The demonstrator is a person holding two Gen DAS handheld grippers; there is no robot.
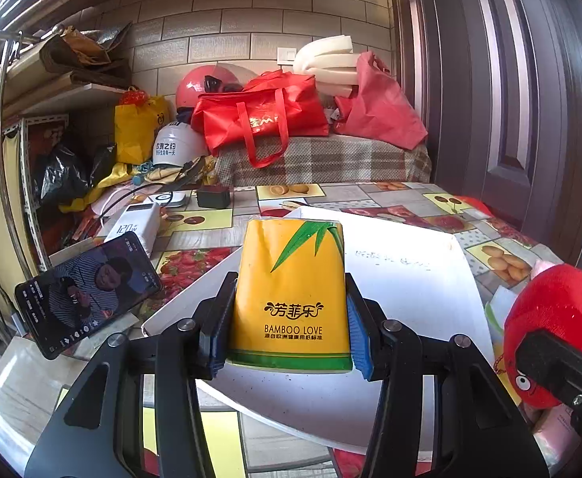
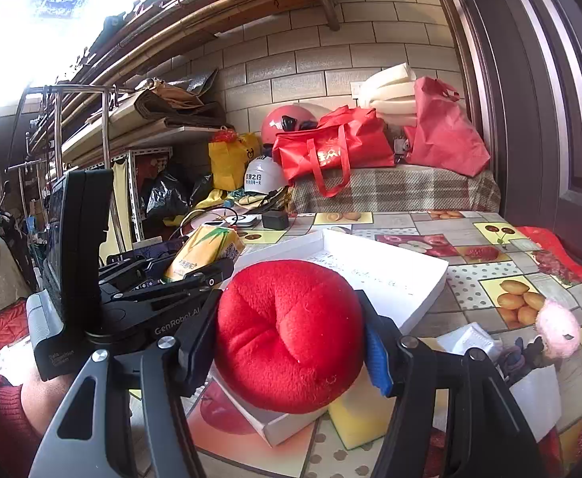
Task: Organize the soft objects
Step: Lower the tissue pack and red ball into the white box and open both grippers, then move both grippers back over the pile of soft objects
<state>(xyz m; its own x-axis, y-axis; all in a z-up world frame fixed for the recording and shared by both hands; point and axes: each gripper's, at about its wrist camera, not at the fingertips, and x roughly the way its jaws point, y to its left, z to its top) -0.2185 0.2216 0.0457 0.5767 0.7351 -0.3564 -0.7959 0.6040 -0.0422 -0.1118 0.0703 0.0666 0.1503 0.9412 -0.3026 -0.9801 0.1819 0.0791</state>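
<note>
My left gripper (image 1: pixel 287 322) is shut on a yellow tissue pack (image 1: pixel 291 290) printed with green bamboo leaves, held above a shallow white box (image 1: pixel 402 279) on the table. In the right wrist view the same tissue pack (image 2: pixel 199 255) shows at the left inside the left gripper (image 2: pixel 195 275). My right gripper (image 2: pixel 291 342) is shut on a round red plush toy (image 2: pixel 287 334), over the near corner of the white box (image 2: pixel 394 275). From the left wrist view the red plush toy (image 1: pixel 549 334) appears at the right edge, with a right gripper finger in front of it.
A propped phone (image 1: pixel 88 290), a white power bank (image 1: pixel 135 225) and a black charger (image 1: pixel 213 197) lie left. A yellow sponge (image 2: pixel 360 418), white folded pack (image 2: pixel 470 340) and pink plush (image 2: pixel 557 330) sit near right. Red bags (image 1: pixel 267 117), helmets and foam pile up behind. A dark door (image 1: pixel 530 99) is right.
</note>
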